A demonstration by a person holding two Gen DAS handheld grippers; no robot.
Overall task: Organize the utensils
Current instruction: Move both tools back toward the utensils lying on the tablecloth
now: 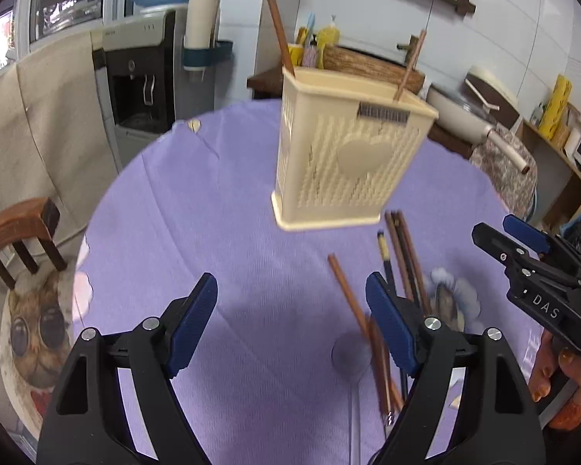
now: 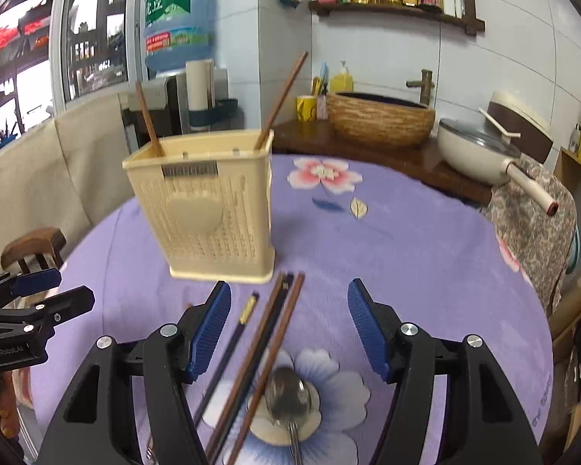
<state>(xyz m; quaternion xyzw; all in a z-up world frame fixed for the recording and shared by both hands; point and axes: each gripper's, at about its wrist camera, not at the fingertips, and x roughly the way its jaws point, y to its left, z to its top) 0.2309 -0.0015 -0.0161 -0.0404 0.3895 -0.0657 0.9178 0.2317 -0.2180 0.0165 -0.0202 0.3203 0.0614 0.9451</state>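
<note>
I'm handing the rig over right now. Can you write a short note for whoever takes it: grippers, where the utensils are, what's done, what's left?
Left gripper: open, empty, above the purple tablecloth.
Right gripper: open, empty, over the loose utensils.
Cream utensil holder: upright on the table, two brown chopsticks already standing in it.
Left to do: several chopsticks and a metal spoon lie on the cloth in front of the holder. A likely next pick is a chopstick under the right gripper.
</note>
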